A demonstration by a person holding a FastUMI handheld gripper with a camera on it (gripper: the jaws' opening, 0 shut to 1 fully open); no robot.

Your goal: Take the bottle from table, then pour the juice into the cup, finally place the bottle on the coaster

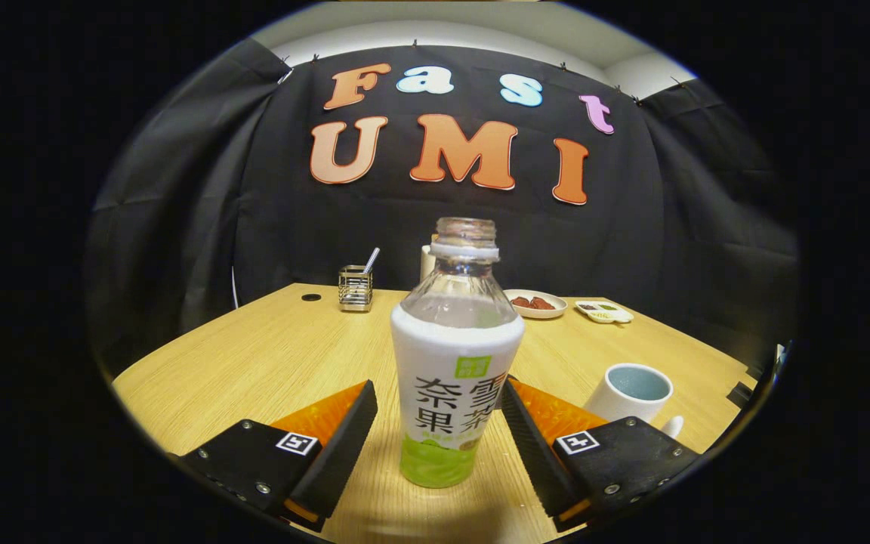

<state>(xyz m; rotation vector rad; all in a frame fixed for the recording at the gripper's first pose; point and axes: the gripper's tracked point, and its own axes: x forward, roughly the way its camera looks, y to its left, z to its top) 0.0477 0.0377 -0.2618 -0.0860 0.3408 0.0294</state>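
An uncapped clear bottle [456, 355] with a white and green label stands upright on the wooden table [254, 363]. It sits between the two fingers of my gripper [436, 389]. The gripper is open: a narrow gap shows between the left finger [344, 438] and the bottle, while the right finger [526, 438] is at or almost at the label. A white cup [635, 391] with a pale blue inside stands on the table to the right, just beyond the right finger.
At the back of the table stand a small metal holder [355, 289] with a utensil in it, a plate of red food [535, 304] and a small white dish [603, 310]. A white object [427, 263] peeks out behind the bottle's neck.
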